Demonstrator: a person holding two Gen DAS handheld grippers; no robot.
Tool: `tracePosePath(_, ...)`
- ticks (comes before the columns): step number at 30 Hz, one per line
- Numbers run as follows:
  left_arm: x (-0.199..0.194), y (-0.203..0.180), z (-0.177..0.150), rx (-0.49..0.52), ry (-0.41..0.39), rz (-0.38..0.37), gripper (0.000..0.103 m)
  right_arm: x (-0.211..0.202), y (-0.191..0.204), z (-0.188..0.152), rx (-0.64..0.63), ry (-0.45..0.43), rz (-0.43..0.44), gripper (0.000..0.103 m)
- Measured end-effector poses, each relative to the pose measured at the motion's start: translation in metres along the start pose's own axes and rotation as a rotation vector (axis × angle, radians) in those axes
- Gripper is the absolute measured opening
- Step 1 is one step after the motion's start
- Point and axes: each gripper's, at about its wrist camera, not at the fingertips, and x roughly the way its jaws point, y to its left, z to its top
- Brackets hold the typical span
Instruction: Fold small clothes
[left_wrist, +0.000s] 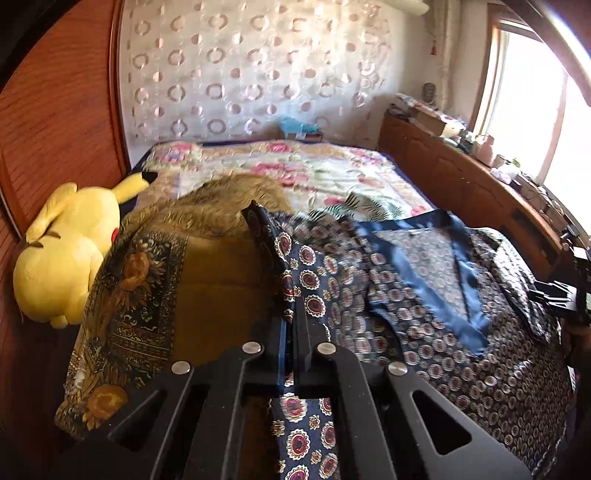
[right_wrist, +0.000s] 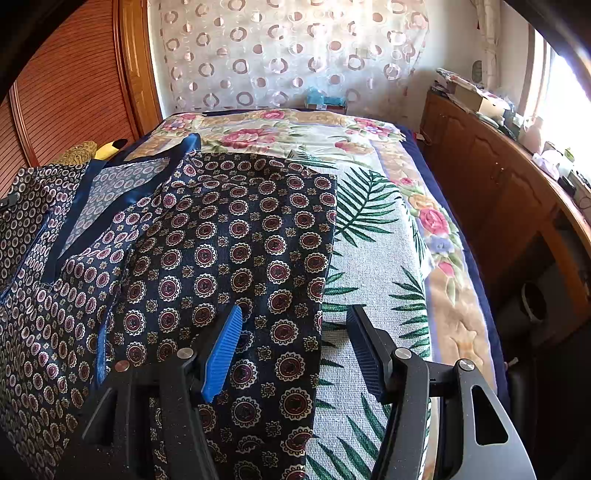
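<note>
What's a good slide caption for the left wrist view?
Left gripper shut on the shirt sleeve, beside a yellow plush.

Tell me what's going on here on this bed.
A person is folding a navy patterned garment spread on the bed's floral cover, using handheld tongs in each hand. The left tongs are shut on a fold of the fabric, lifted at its left edge. The right tongs stand open over the garment's right edge, not gripping yet. A yellow plush toy lies at the bed's left side.
</note>
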Motion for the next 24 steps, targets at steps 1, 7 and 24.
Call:
tracePosePath(1, -0.006, -0.004, -0.002, 0.007, -0.015, -0.010, 0.003, 0.000, 0.000, 0.000, 0.000, 0.000, 0.000, 0.061)
tracePosePath(7, -0.039, -0.033, -0.025, 0.066, -0.069, -0.072, 0.003, 0.000, 0.000, 0.000, 0.000, 0.000, 0.000, 0.061)
tracePosePath(24, -0.067, -0.062, -0.078, 0.147, -0.053, -0.099, 0.003, 0.031, -0.025, 0.044, 0.113, 0.050, 0.052, 0.046)
